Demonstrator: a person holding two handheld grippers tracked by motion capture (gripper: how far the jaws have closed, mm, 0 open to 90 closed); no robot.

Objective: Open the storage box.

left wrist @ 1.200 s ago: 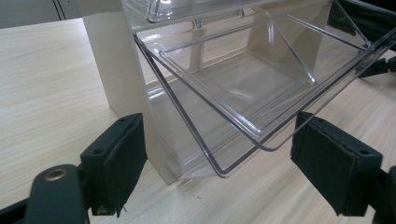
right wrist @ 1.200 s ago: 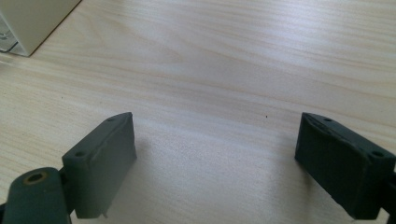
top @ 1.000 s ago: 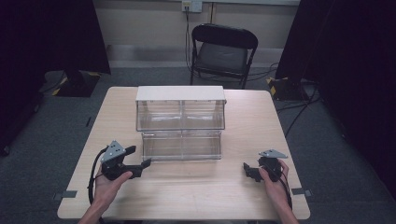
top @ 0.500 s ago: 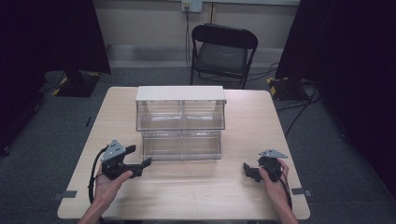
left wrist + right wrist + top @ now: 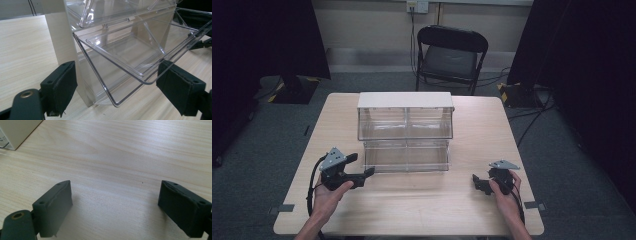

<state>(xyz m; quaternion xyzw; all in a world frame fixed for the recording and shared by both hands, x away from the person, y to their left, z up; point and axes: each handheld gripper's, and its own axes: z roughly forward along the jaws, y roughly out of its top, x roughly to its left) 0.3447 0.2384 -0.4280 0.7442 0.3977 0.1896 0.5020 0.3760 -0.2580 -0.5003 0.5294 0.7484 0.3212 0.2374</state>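
Observation:
A clear plastic two-tier bin organiser (image 5: 405, 131) with a white top stands mid-table. My left gripper (image 5: 368, 173) rests on the table at its front left corner, jaws open. In the left gripper view the lower clear bin (image 5: 130, 57) tilts out toward me, its front lip between my open pads (image 5: 61, 86); the bins look empty. My right gripper (image 5: 477, 184) sits on the table toward the front right, apart from the organiser. Its pads (image 5: 55, 205) stand wide open over bare wood, with the organiser's white corner (image 5: 17, 131) at upper left.
The light wooden table (image 5: 492, 130) has free surface on both sides of the organiser and along the front edge. A black folding chair (image 5: 449, 55) stands behind the table. Cables lie on the grey floor at right.

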